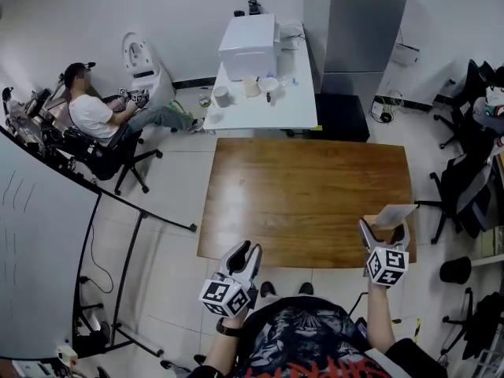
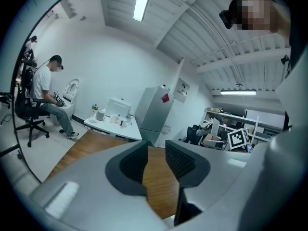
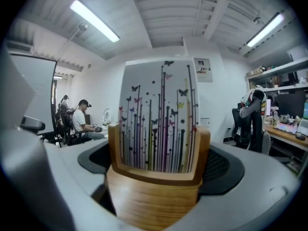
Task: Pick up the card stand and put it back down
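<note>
A wooden card stand with a white card printed with coloured stems and butterflies fills the right gripper view. My right gripper is shut on the stand, one dark pad on each side. From the head view the right gripper and stand are over the near right corner of the brown wooden table; whether the base touches the top I cannot tell. My left gripper hovers at the table's near edge, open, with only table showing between its pads.
Beyond the wooden table stands a white table with a white box and cups. A seated person is at the far left. A grey cabinet stands behind, office chairs at the right, a whiteboard at the left.
</note>
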### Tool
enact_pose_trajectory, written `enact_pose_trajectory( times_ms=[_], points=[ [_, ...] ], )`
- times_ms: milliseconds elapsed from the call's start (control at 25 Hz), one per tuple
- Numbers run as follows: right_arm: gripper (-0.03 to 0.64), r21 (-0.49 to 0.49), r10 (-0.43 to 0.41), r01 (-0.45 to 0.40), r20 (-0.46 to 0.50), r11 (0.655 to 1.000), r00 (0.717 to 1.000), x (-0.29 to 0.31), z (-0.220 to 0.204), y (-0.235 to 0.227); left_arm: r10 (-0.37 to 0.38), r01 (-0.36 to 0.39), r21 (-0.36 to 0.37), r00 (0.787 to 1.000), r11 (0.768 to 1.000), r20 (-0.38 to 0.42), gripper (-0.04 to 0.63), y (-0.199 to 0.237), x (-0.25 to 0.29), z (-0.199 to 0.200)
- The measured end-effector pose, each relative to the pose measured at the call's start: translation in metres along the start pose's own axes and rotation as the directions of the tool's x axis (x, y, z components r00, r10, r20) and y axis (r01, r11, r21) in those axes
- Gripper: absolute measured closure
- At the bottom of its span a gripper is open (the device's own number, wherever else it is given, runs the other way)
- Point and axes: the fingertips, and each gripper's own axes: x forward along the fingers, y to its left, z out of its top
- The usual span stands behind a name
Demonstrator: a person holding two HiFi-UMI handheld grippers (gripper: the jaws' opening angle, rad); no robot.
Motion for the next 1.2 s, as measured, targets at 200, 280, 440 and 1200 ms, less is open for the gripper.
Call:
enact_pose_trajectory(
  times_ms=[200, 280, 440, 1200],
  points=[
    [0.078, -0.030, 0.090, -0.091, -0.037, 0.995, 0.995, 0.010, -0.009, 0.045, 0.035, -0.035, -0.012, 0.999, 0.999, -0.016, 0.483, 0.021, -0.018, -0.009],
    [0.078, -0.046, 0.149, -0.151, -0.050, 0.987, 0.988, 0.019, -0.010, 0.075, 0.060, -0.061, -0.034, 0.998, 0.998, -0.018, 0.485, 0.032, -0.028, -0.012],
    [0.078, -0.106, 0.316, -0.329, -0.123, 0.938, 0.941, 0.059, -0.042, 0.162, 0.116, -0.119, -0.086, 0.993, 0.989, -0.037, 0.485, 0.056, -0.053, -0.023],
    [0.081, -0.194, 0.335, -0.470, -0.478, 0.861, 0.812, 0.310, -0.259, 0.378, 0.090, -0.120, -0.251, 0.988, 0.960, -0.129, 0.485, 0.127, -0.147, -0.102]
  ],
)
